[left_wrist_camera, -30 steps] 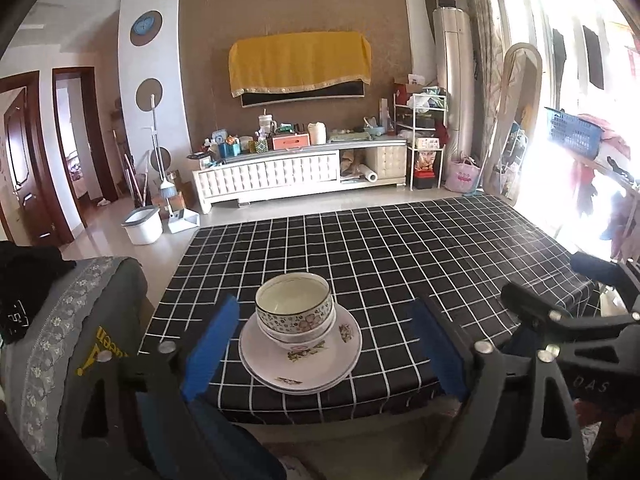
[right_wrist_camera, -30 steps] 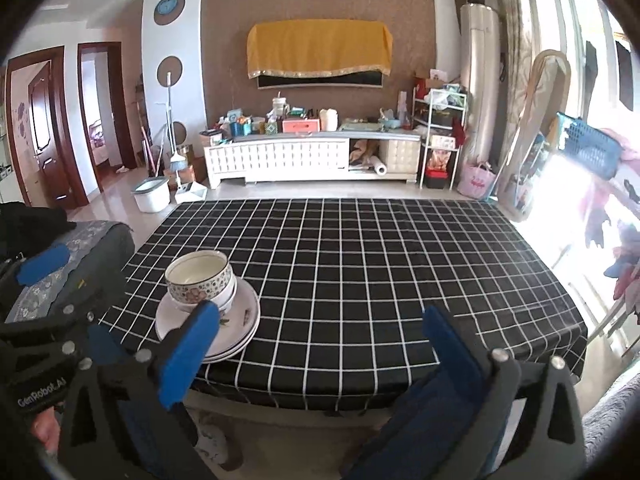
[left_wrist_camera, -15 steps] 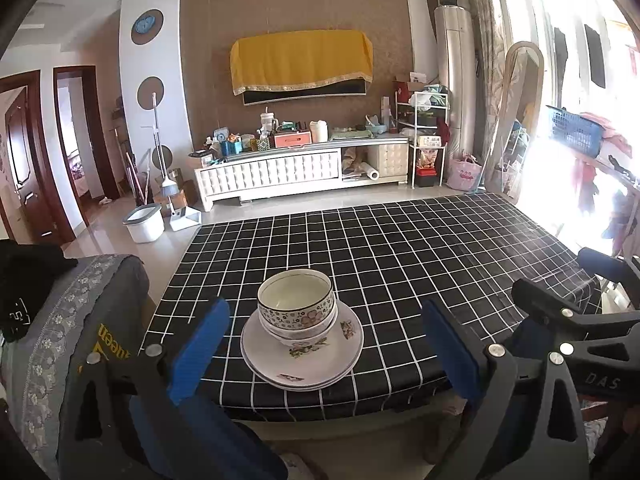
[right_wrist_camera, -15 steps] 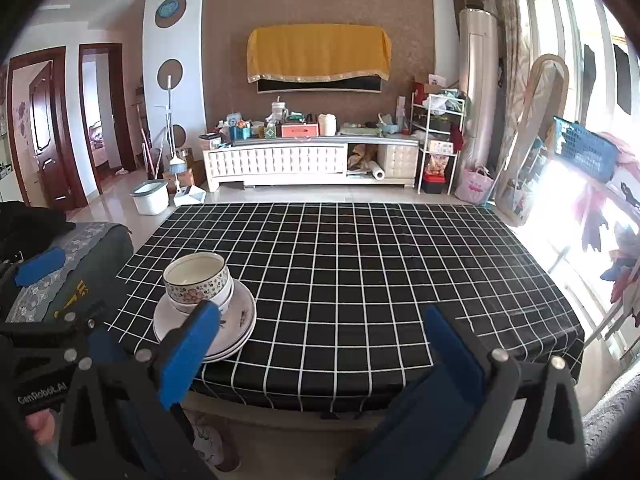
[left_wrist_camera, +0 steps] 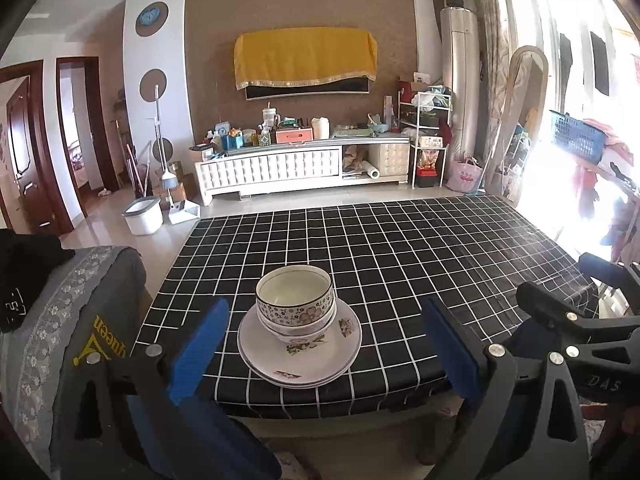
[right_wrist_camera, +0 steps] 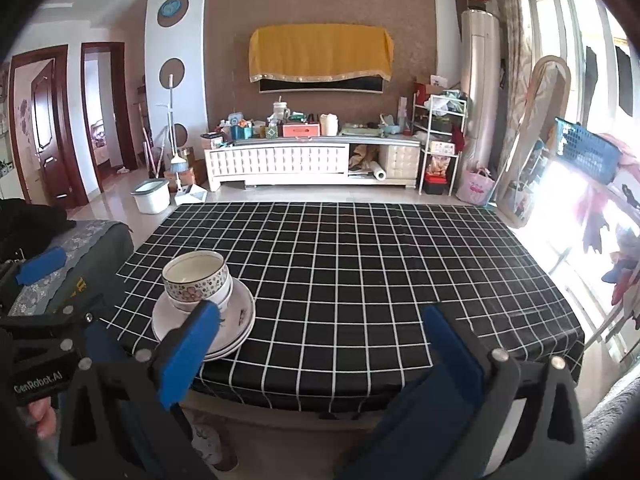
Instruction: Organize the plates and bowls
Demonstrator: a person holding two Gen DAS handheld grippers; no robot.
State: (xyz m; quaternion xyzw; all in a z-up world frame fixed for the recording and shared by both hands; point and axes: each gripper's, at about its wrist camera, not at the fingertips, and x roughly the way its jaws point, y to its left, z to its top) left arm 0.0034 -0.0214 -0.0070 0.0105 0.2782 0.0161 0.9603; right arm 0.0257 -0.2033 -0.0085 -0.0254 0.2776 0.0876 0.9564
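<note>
A broad tabletop (left_wrist_camera: pixel 420 264) filled the middle of both views, draped in a smooth black cloth ruled with thin white lines into a regular grid, its near edge hanging over in a soft fold. To its left stood a rounded grey upholstered chair back (left_wrist_camera: pixel 80 320) trimmed with a pale lace-like band and printed with yellow lettering. Near the tabletop's front left corner sat the crockery, all in one stack: shallow, round white plates (left_wrist_camera: pixel 300 350) with glossy glaze and small floral sprigs, nested one upon another, and on them two deep bowls (left_wrist_camera: pixel 295 306), the upper bowl bearing a patterned band and a pink flower on its outer wall, its pale inside empty. The left tool (left_wrist_camera: pixel 324 344) hung short of the tabletop's front edge, its two black angular arms tipped with flat blue pads (left_wrist_camera: pixel 200 344) spread wide apart with nothing between them, the stack lying beyond and framed in the gap. The right tool (right_wrist_camera: pixel 316 344) was likewise held short of the front edge, to the right of the stack, its blue pads (right_wrist_camera: pixel 188 352) wide apart and gripping nothing; its left pad overlapped the plates in that view only.
</note>
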